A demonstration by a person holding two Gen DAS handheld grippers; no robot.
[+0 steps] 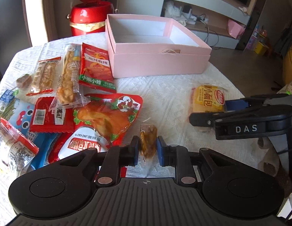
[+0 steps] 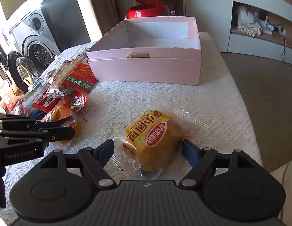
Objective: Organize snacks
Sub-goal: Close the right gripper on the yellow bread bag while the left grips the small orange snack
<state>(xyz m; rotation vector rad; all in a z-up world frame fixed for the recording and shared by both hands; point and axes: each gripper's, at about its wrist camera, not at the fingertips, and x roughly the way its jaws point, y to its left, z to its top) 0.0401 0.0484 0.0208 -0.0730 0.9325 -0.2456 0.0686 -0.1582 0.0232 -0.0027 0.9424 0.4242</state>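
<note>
Left wrist view first: the left tool (image 1: 147, 150) has its blue pads pinched on a small amber snack (image 1: 148, 142) in a clear wrapper, held right on the tool's centre line with its long axis running straight ahead, roughly toward the open pink box (image 1: 161, 64) at the far side of the table (image 1: 164, 94). So for that one the relation that matters is simple: the box sits dead ahead and a bit right, well apart, with bare cloth between. The heap of other snack packets (image 1: 70, 98) lies off to the left of the tool. Right wrist view next: the right tool (image 2: 147, 148) is spread wide with the yellow bread pack (image 2: 155, 137) sitting between the fingers but not squeezed, as far as I can see; there's a gap on both sides. The pack lies slightly skewed, long side slanting up to the right, wrapper tail trailing toward the camera. The box is straight ahead of it too, and this hand looks like the nearer of the two to it. My guess is close on the bread, then both carry forward.
</note>
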